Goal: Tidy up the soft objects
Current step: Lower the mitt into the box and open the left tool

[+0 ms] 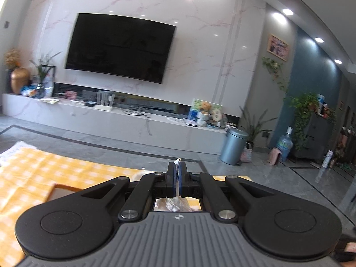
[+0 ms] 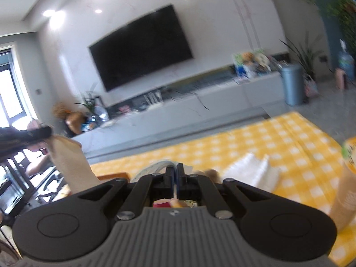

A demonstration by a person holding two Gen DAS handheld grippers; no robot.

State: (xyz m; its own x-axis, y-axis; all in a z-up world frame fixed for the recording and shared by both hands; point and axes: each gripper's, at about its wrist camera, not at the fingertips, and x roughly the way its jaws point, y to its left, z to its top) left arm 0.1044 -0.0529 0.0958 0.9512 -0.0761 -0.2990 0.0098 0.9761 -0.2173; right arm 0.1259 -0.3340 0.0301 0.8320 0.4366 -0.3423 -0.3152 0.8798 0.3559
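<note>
My left gripper [image 1: 177, 173] is shut on the edge of a clear plastic packet [image 1: 172, 204], which hangs below the fingers above the yellow checked cloth [image 1: 33, 169]. In the right wrist view the left gripper's dark fingers [image 2: 37, 133] pinch a pale soft packet [image 2: 71, 164] at the left. My right gripper [image 2: 176, 178] is shut on a thin edge of a soft item [image 2: 169, 203] with red and yellow print, mostly hidden under the jaws. A white folded soft item [image 2: 251, 171] lies on the cloth [image 2: 289, 146] to the right.
An open cardboard box [image 1: 60, 191] sits on the cloth at my left. A tan bottle [image 2: 344, 189] stands at the right edge. Beyond the table are grey floor, a TV console [image 1: 124, 120], a wall TV [image 1: 120, 46] and a metal bin [image 1: 234, 145].
</note>
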